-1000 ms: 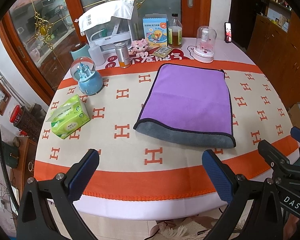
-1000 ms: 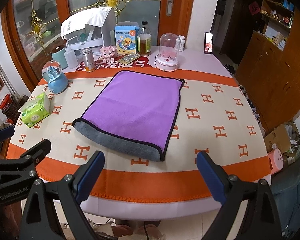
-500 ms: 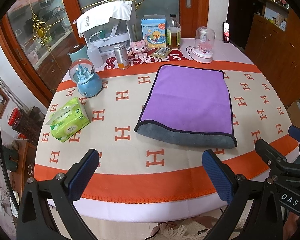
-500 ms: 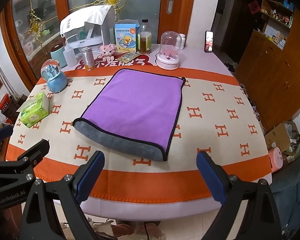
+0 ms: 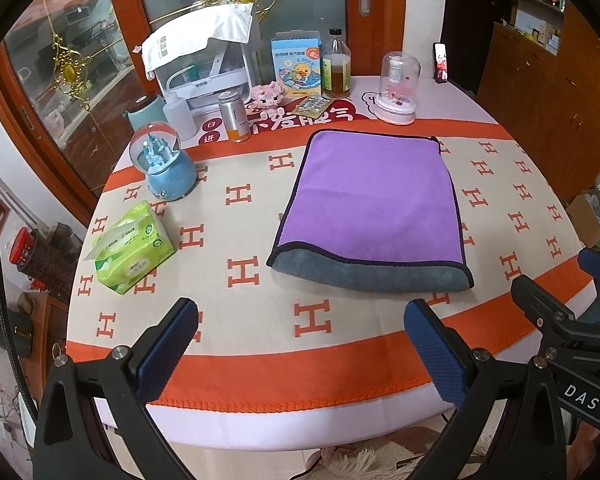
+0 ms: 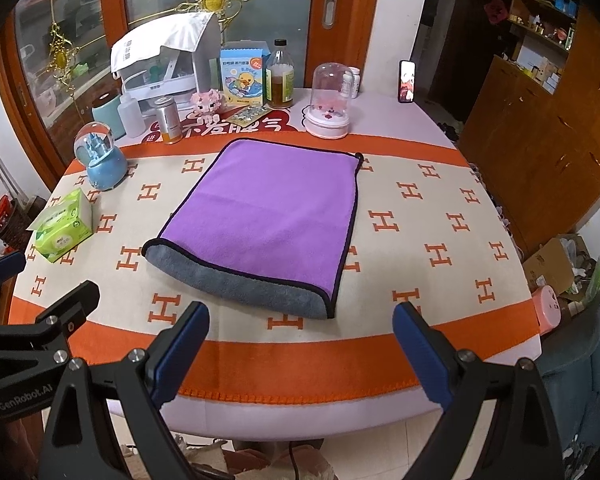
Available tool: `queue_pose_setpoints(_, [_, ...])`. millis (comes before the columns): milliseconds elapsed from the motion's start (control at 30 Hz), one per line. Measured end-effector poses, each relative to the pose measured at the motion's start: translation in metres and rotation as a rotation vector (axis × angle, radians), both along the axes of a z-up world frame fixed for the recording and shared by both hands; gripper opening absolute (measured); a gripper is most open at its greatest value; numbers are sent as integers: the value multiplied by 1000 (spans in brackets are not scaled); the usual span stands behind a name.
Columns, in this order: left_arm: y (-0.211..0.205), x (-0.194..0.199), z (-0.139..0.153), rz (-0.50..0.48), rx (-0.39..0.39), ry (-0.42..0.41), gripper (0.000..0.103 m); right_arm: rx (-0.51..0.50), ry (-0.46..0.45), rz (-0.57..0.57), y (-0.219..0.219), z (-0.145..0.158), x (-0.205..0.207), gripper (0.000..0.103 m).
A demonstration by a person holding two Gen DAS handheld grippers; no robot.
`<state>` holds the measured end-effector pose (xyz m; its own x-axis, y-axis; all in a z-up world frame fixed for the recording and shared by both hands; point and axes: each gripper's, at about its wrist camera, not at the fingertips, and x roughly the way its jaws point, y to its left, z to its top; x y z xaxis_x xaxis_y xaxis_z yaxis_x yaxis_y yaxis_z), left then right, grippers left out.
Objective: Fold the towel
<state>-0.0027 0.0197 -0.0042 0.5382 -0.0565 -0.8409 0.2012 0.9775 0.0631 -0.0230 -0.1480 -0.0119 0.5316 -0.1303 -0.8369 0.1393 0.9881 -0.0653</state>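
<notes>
My left gripper (image 5: 300, 340) and right gripper (image 6: 300, 336) gape wide, empty, near the folded purple-and-grey microfibre towel (image 6: 268, 220) on the orange-bordered H-patterned tablecloth (image 6: 440, 248).

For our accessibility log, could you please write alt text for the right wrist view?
A purple towel, folded once with grey underside showing, lies on an orange-patterned tablecloth. The open right gripper hovers at the table's near edge, touching nothing.

Running out of frame at the bottom edge: both black finger arms of the left gripper (image 5: 300, 330) and right gripper (image 6: 300, 334). Hiding the lower layer of the folded towel (image 5: 374, 206) under its purple top. Staying too small to read: print on the duck box (image 5: 298, 66) and tissue pack (image 5: 130, 254).
</notes>
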Motion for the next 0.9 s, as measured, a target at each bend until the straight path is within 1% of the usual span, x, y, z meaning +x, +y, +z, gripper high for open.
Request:
queue_pose_setpoints(167, [7,-2,0,-26,-9,-9,102,-9,-4,-16,8,2,-4,94])
queue_pose_setpoints(267, [10,-1,-3,-33,-12,-14,102,-33,-14,-23,13,2,-9,94])
queue_pose_setpoints(367, [14,3,-10,-38,-25,13,102,-51,-12,-22,16,-2,-13,94])
queue_pose_setpoints(500, [17,12,-18,-28,-30,40,102,-47,-13,-28,12,-4,-17,94])
queue_pose_setpoints(667, [29,28,-20,19,6,30,102,-34,-7,-31,-2,-11,-11,94])
queue_pose_setpoints(767, [36,40,-20,37,54,10,102,-24,-7,-10,-10,-19,-1,94])
queue_pose_setpoints(833, [41,48,-22,38,84,0,102,-25,-3,10,-16,-26,9,92])
queue_pose_setpoints(900, [41,58,-28,10,119,-3,102,-21,5,37,-21,-34,19,89])
